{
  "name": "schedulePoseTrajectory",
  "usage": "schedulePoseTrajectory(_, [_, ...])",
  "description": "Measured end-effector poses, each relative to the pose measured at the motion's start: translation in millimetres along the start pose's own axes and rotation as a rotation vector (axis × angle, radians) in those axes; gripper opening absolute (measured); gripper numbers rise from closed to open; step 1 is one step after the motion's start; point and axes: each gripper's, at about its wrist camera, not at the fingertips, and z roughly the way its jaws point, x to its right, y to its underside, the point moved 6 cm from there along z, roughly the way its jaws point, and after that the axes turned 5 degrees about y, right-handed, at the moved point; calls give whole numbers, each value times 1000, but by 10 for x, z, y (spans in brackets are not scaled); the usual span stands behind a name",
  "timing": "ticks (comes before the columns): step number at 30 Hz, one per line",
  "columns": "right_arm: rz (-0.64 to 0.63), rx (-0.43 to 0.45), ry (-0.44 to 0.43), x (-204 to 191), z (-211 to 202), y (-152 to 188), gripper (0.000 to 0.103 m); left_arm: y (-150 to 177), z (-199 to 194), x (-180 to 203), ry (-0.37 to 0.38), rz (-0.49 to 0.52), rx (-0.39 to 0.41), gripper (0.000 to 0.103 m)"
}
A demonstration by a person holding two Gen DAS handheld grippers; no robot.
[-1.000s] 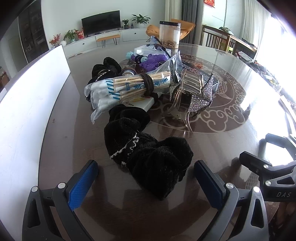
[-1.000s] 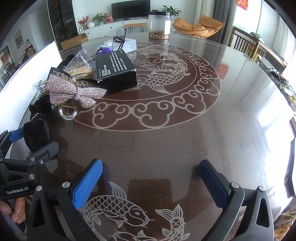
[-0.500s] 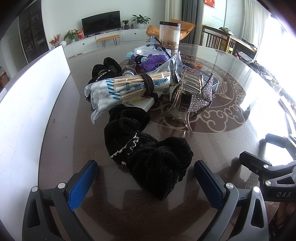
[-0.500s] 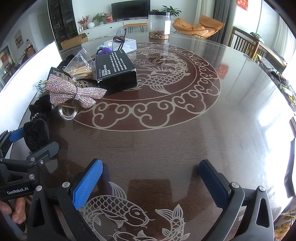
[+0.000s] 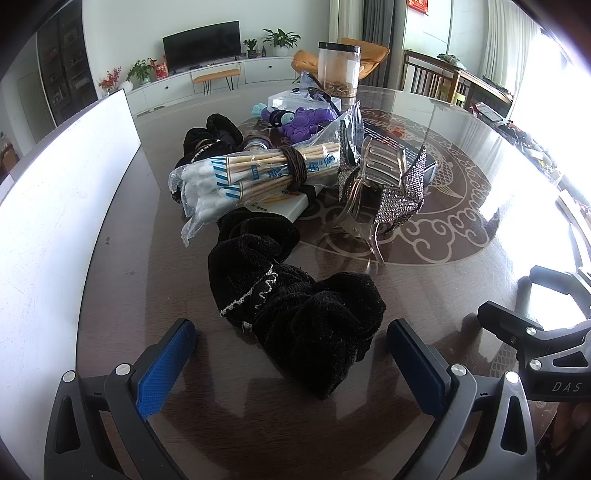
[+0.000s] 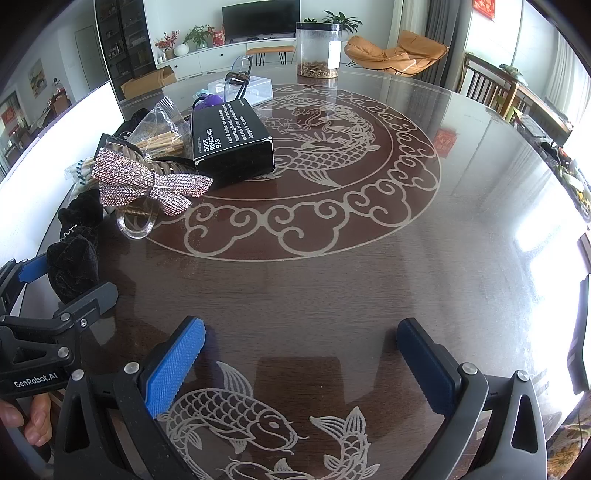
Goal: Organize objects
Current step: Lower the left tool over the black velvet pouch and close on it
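Left gripper (image 5: 290, 354) was spread wide around the near end of the black scrunchie (image 5: 295, 295) on the table (image 5: 443, 288). Right gripper (image 6: 301, 354) was spread, empty, over bare tabletop.

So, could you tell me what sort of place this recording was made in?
Most likely a home's open living and dining room. A television sits above a low white cabinet with potted plants, an orange lounge chair stands by the curtains, and the clutter lies on a large round table.
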Motion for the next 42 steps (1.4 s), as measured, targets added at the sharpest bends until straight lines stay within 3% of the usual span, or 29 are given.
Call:
schedulePoseTrajectory(21, [1,0,0,-1,-2,3,103,336,-243,-116,18,25,-31,103])
schedulePoseTrajectory(26, [2,1,1,-11,10,-10,103,328,-402,-195,93,-35,3,103])
schedulePoseTrajectory(32, [3,1,1,-10,10,-8,103,-12,-365,-68,165,-81,36,103])
schedulePoseTrajectory(40, [2,1,1,-8,7,-4,103,-141,63,-174,12,-112,-32,103])
schedulePoseTrajectory(42, [3,1,1,-7,7,-3,103,-89,28,-239,14,-119,-38,103])
